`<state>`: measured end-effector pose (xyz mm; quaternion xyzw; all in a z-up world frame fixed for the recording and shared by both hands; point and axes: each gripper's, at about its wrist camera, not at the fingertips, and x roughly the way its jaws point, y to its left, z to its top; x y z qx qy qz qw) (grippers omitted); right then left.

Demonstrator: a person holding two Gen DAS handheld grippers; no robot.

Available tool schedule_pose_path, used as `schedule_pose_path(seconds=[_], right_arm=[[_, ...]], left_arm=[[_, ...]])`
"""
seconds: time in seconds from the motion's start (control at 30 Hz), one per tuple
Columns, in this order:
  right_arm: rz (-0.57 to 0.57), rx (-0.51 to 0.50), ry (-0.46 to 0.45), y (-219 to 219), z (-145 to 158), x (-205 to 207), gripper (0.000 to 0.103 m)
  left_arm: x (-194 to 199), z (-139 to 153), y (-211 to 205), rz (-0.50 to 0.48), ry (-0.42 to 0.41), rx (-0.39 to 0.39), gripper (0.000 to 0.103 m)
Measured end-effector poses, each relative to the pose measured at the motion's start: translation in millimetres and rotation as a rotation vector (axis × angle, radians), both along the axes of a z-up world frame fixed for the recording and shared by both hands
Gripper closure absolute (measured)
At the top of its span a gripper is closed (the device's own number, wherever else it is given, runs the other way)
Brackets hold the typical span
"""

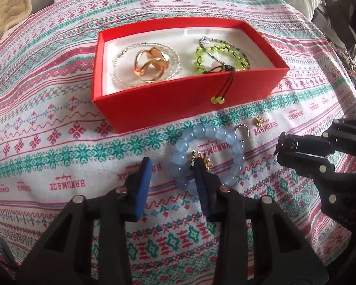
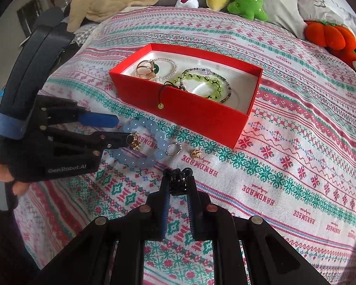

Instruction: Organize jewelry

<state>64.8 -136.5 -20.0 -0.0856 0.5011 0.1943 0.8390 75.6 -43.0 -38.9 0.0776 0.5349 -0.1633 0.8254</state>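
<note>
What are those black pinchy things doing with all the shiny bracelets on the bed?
A person is tidying jewelry into the red box, using a claw in each hand. Gold rings and green bead bracelets already lie inside. The left claw is open, right by the blue bead bracelet on the patterned cloth, with a small gold piece at its tip. The right claw holds something small and black. A silver ring and a gold charm still wait on the cloth.

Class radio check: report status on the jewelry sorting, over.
Left gripper open over blue bead bracelet. Right gripper shut on black clip. Red box part filled; silver ring on cloth. Path clear.
</note>
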Motion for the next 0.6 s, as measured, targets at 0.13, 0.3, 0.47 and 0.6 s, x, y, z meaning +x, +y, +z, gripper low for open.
schedule_pose_path(seconds=[0.13,0.3,0.47,0.6], right_arm=[[-0.003,0.0,-0.003,0,1,-2,0.089],[-0.01,-0.006,0.001,0,0,-2,0.089],[-0.021,-0.011,0.005,1,1,1,0.089],[-0.033,0.016,0.001,-1,8,3,0.089]], left_arm=[[4,-1,-2,0.008,0.007,0.007,0.081],[2,1,0,0.015,0.017,-0.001,0.09],[-3,10,5,0.018,-0.001,-0.021,0.09],[-8,24,7,0.016,-0.031,-0.047,0.09]])
